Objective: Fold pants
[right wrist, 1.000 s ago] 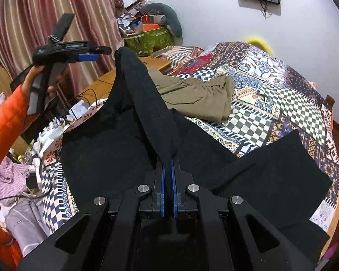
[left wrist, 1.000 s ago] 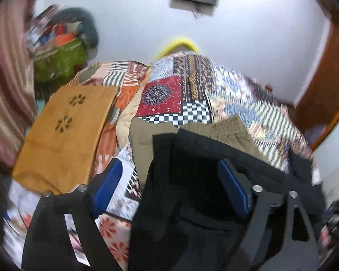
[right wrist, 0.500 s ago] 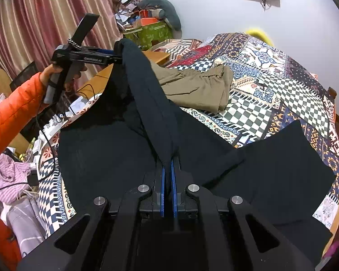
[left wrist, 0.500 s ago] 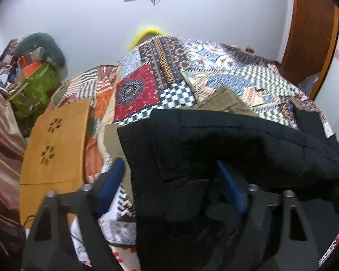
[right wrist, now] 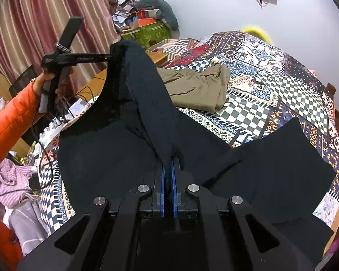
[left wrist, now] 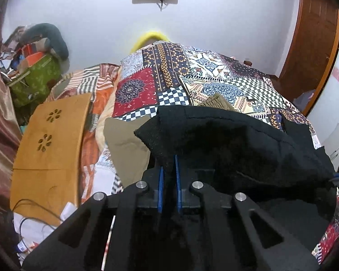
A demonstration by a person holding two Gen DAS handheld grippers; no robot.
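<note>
Two grips stretching black pants [right wrist: 147, 117] taut above patterned bedspread [right wrist: 271, 72], legs trailing across it. Left gripper [left wrist: 168, 167] just finishing closing, now pinching one waistband corner between blue pads [left wrist: 161, 189]. Right gripper [right wrist: 167, 169] clamping tight on other corner. Lying beyond, near the black pants: olive trousers [right wrist: 196, 88].
</note>
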